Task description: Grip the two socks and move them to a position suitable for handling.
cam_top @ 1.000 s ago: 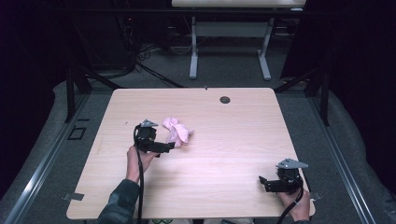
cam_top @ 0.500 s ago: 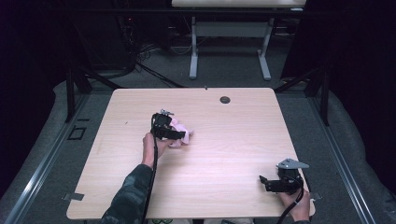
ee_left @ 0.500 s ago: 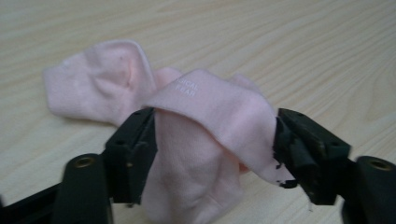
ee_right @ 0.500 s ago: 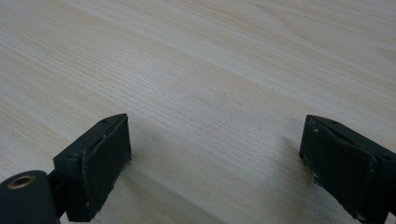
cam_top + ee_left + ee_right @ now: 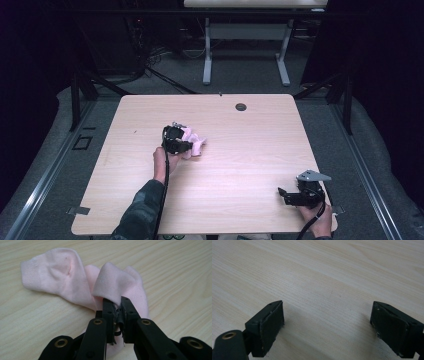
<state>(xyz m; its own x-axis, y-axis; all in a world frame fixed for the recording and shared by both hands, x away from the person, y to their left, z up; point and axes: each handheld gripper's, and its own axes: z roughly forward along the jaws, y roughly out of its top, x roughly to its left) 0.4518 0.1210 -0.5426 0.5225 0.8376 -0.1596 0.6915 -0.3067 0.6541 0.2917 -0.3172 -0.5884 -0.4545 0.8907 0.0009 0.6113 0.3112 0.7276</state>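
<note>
Two hand-held grippers work over a pale wooden table [image 5: 240,165], seen from the high view and from each gripper's own view. At the left-centre of the tabletop the left gripper [image 5: 186,146] sits over a crumpled pink sock [image 5: 196,144], the person's left hand [image 5: 165,161] behind it and a dark sleeve [image 5: 142,212] reaching up from the near edge. In the left gripper view that gripper [image 5: 117,302] has just been closing its jaws, and they now stand narrow with a raised fold of the pink sock [image 5: 75,280] pinched between the tips; the pads press on the fabric from both sides. Most of the sock spreads beyond the fingertips: its ribbed cuff lies flat on the wood toward the upper left of that view, while a second lobe bulges to the right of the pinched fold and a small part passes beneath the jaws. Frayed pad lining hangs between the fingers [image 5: 108,312] just behind the grip. Near the table's front right corner the right gripper [image 5: 281,193] rests in the right hand [image 5: 316,212], well apart from the sock, with its grey plate on top. In the right gripper view its jaws stand wide, bare wood grain between the pads [image 5: 272,325] and nothing held. A small dark grommet [image 5: 241,107] is set near the far edge.
</note>
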